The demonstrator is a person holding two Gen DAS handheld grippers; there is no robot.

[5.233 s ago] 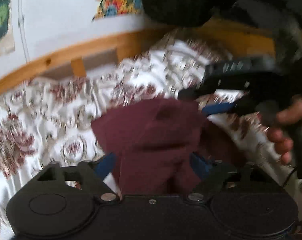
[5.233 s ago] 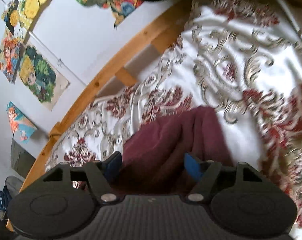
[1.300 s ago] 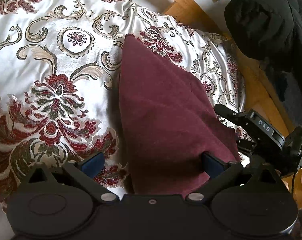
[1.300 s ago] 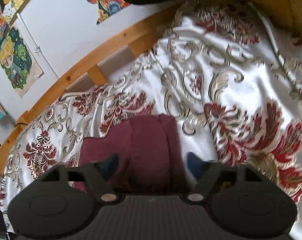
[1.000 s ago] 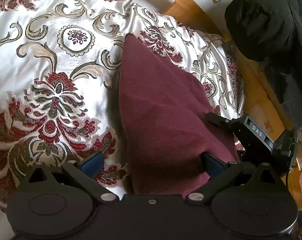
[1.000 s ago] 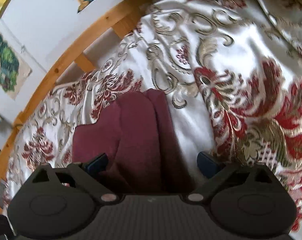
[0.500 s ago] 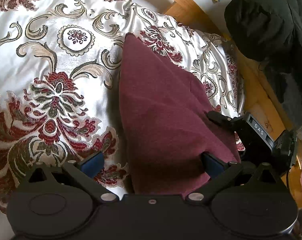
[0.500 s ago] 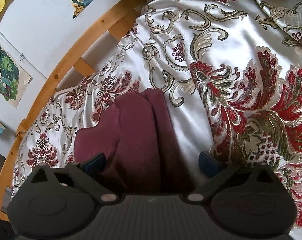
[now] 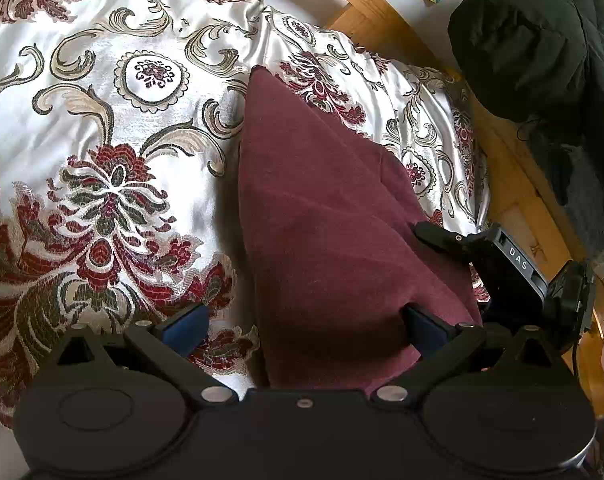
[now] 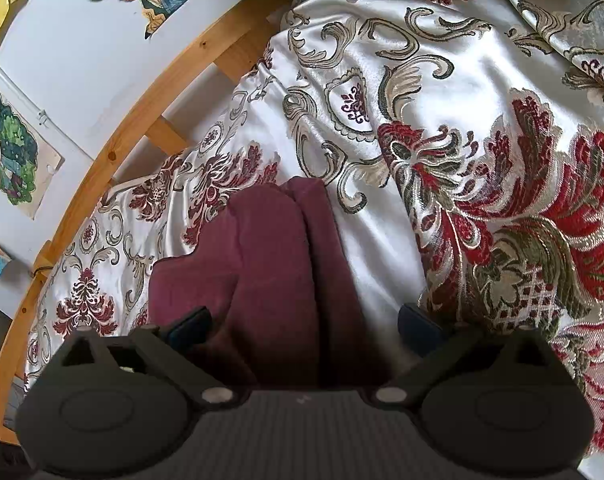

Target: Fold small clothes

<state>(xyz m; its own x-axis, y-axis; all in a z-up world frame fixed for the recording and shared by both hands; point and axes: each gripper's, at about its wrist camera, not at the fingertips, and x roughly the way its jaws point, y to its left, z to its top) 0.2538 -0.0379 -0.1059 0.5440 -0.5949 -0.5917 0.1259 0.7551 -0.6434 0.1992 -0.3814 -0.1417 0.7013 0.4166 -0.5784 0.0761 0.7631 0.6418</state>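
A maroon cloth [image 9: 321,216] lies folded into a narrow wedge on the floral bedspread [image 9: 102,120]. My left gripper [image 9: 303,326] hovers open at its near end, with the blue pads on either side and the right pad [image 9: 419,324] against the cloth's edge. The right tool's black housing [image 9: 513,264] shows at the cloth's right side. In the right wrist view the same cloth [image 10: 270,272] shows stacked layers running away from me, and my right gripper [image 10: 303,326] is open over its near end, holding nothing.
A wooden bed frame [image 10: 150,92] curves along the far edge below a white wall with posters [image 10: 10,156]. A black jacket [image 9: 541,40] hangs at the bed's right end. Bare bedspread [image 10: 501,160] spreads wide on the right.
Five seconds ago both grippers held the cloth up; now it lies flat and both are open. The right gripper opened about a second ago. Almost nothing moved since.
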